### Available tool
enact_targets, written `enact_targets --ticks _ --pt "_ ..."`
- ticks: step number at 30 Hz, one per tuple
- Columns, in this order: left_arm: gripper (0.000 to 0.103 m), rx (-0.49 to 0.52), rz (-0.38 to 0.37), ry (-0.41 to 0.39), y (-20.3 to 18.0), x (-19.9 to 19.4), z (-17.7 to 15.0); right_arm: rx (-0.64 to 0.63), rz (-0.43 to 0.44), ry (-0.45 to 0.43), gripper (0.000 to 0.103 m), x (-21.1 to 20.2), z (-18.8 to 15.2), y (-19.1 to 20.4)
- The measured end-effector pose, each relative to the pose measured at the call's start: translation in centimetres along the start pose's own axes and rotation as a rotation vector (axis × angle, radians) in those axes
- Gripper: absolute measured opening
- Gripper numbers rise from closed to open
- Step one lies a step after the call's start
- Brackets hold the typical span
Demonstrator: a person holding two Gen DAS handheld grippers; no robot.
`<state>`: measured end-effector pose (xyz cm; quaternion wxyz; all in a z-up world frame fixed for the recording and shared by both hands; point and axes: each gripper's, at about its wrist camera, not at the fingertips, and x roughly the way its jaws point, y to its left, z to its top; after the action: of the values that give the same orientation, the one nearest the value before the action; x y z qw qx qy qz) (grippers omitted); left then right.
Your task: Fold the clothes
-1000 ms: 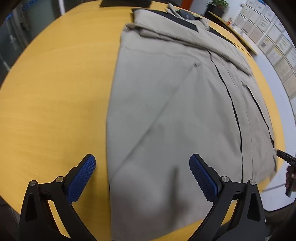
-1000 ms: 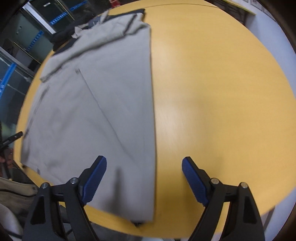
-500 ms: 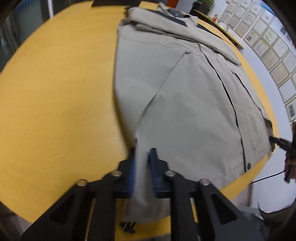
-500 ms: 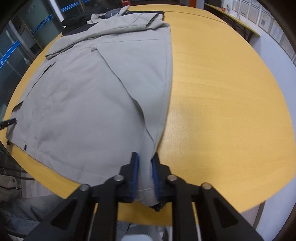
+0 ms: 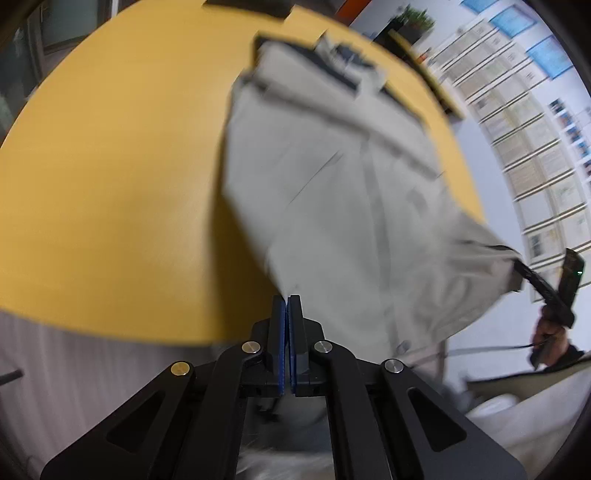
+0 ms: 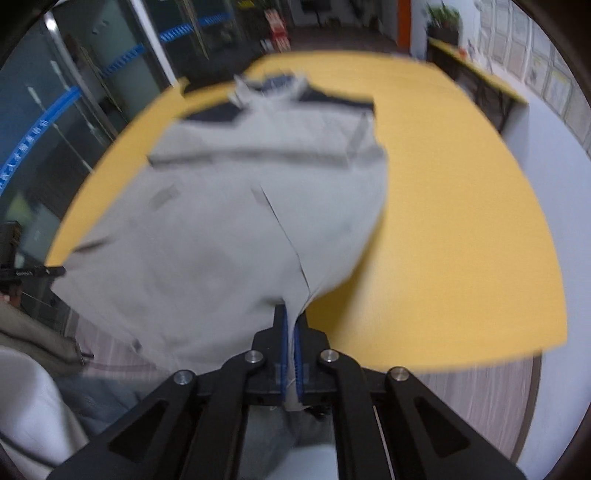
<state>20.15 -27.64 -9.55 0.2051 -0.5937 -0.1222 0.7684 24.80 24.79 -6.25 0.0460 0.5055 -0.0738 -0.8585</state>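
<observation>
A beige work jacket with dark shoulder patches lies on a yellow round table; its collar end is at the far side. My left gripper is shut on the jacket's near hem corner, lifted off the table edge. In the right wrist view the same jacket hangs up from the table, and my right gripper is shut on the other hem corner. The near half of the cloth is raised and slack between the two grippers. Both views are blurred by motion.
The other gripper and the hand holding it show at the left wrist view's right edge. Glass doors with blue stripes stand beyond the table. A wall of framed papers and a side desk with a plant are on the right.
Both grippers went from open over the hem to shut on its corners. They have since pulled back and up past the table edge, lifting the jacket's near half.
</observation>
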Motion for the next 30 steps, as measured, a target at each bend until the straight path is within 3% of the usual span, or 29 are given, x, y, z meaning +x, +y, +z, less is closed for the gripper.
enact_targets --ticks 5,9,13,16,23,27,30 --pt "0.001 -0.028 -0.084 -0.121 -2.1 -3.3 10.2 -0.04 0.033 -0.146 0.002 -0.5 9.2 0.6" --pt "0.001 -0.059 -0.1 -0.214 -3.2 -4.0 19.0 -0.072 0.059 -0.262 0.002 -0.8 16.6 1.1" --pt "0.001 -0.063 -0.04 -0.274 -4.9 -3.0 27.3 -0.047 0.07 -0.316 0.002 3.2 24.8 -1.8" --pt "0.001 -0.073 0.012 -0.288 -5.6 -0.5 32.2 -0.004 0.064 -0.299 0.002 7.1 30.0 -5.1" --pt "0.001 -0.098 0.122 -0.278 -5.5 6.0 40.0 0.077 0.074 -0.171 0.002 16.7 34.5 -11.1" --pt "0.001 -0.106 0.161 -0.274 -4.1 9.7 42.9 0.127 0.059 -0.094 0.003 21.1 34.4 -13.3" --pt "0.002 -0.112 0.16 -0.278 -2.9 11.6 44.6 0.144 0.054 -0.069 0.007 22.1 33.5 -14.2"
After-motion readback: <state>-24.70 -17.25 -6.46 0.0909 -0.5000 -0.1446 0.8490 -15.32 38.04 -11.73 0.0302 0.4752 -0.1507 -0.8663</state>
